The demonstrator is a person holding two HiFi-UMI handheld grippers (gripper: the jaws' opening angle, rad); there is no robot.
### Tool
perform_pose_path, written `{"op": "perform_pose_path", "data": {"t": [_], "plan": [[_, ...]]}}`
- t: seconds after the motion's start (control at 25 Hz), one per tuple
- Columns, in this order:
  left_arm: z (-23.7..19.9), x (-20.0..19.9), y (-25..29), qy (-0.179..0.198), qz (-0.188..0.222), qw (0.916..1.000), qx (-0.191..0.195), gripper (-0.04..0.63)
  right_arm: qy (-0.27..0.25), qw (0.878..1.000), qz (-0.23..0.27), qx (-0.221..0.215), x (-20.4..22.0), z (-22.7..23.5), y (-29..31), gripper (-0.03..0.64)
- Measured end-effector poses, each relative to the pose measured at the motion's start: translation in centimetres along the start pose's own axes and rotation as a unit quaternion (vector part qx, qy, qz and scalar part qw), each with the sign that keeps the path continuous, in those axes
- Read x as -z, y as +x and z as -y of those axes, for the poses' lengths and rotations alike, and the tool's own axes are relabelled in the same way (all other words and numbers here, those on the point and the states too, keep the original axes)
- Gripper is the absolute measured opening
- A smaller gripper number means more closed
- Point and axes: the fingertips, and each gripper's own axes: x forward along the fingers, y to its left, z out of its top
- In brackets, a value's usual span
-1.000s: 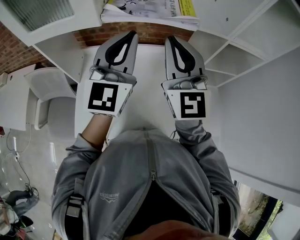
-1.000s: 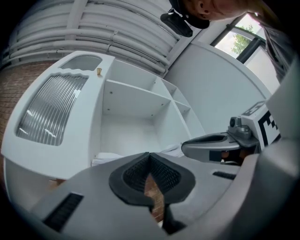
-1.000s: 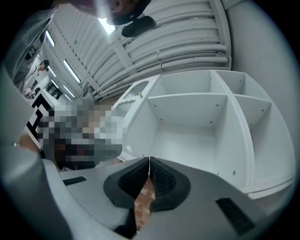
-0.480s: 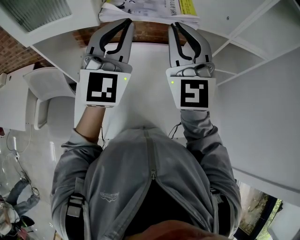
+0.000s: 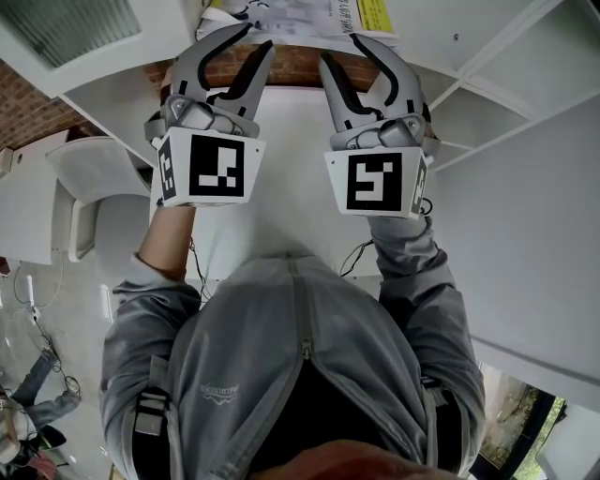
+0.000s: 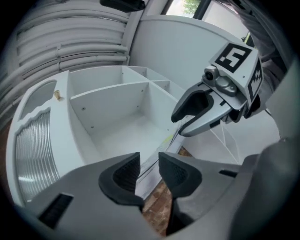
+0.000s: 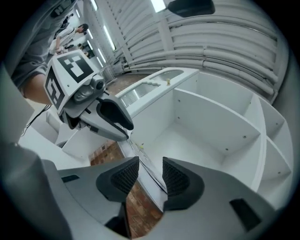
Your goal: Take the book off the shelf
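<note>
Nearest: my grey hoodie (image 5: 291, 356), both sleeves reaching forward, away from me.

Left hand-held gripper (image 5: 258, 37), on the left of the scene: its marker cube (image 5: 211, 169) faces up at me. Jaws apart and opening. Left gripper view shows the ribbed pads (image 6: 123, 173) with a clear gap and nothing pinched. Only a pale book edge shows beyond the gap.

Right hand-held gripper (image 5: 339, 47), on the right, level with the left one, the two well apart. Its marker cube (image 5: 375, 183) also faces up. Jaws apart and opening too. Right gripper view shows both pads (image 7: 176, 180) bare, with nothing clamped. The same pale edge runs past the gap, with brick below it.

Below both grippers: a white desk (image 5: 291, 216) running toward the far side.

Far: a strip of brick wall (image 5: 291, 67), and above it the book (image 5: 291, 17). It lies flat on a white shelf (image 5: 450, 122), page edges toward me and a yellow patch on its right end. The tips of both grippers sit just short of its near edge, left tips by its left part, right tips by its right part. I cannot tell whether they touch it.

Right of the book: open white shelf compartments.
</note>
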Motion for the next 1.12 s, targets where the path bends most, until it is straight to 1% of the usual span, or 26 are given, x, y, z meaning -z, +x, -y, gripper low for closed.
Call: {"op": "perform_pose_path", "data": {"t": [0.08,0.16,0.28,0.44,0.52,0.68,0.8,0.88,0.92,1.0,1.12], "plan": [[0.2,0.1,0.3,0.041,-0.013,0.9990,0.007,0.141,-0.033,0.999,-0.016,-0.006,0.3,-0.2,0.3,0.171],[0.7,0.3,0.6,0.088,-0.031,0.9954,0.021,0.158,-0.069,0.997,-0.036,-0.012,0.8,-0.2,0.7,0.199],[1.4,0.7,1.1,0.155,-0.059,0.9852,0.042,0.178,-0.121,0.990,-0.064,-0.018,1.4,-0.3,1.2,0.224],[1.9,0.9,1.7,0.222,-0.085,0.9701,0.048,0.198,-0.192,0.976,-0.099,-0.025,2.2,-0.5,1.8,0.233],[2.2,0.9,2.0,0.235,-0.093,0.9660,0.057,0.199,-0.221,0.968,-0.117,-0.030,2.8,-0.7,2.3,0.235],[2.7,0.8,2.3,0.234,-0.094,0.9651,0.072,0.201,-0.262,0.955,-0.137,-0.033,3.4,-1.0,3.2,0.235],[3.0,0.9,2.5,0.232,-0.099,0.9640,0.084,0.202,-0.281,0.948,-0.144,-0.033,3.6,-1.2,3.8,0.229],[3.2,1.0,2.5,0.237,-0.103,0.9622,0.087,0.209,-0.291,0.945,-0.146,-0.032,3.6,-1.3,3.9,0.142],[3.3,1.0,2.5,0.239,-0.105,0.9612,0.088,0.210,-0.296,0.943,-0.149,-0.034,3.7,-1.4,3.8,0.112],[3.2,1.1,2.5,0.245,-0.109,0.9594,0.087,0.213,-0.304,0.939,-0.156,-0.037,3.9,-1.6,3.7,0.083],[3.1,1.2,2.6,0.265,-0.116,0.9541,0.079,0.218,-0.310,0.937,-0.159,-0.036,3.7,-1.8,3.3,0.078]]}}
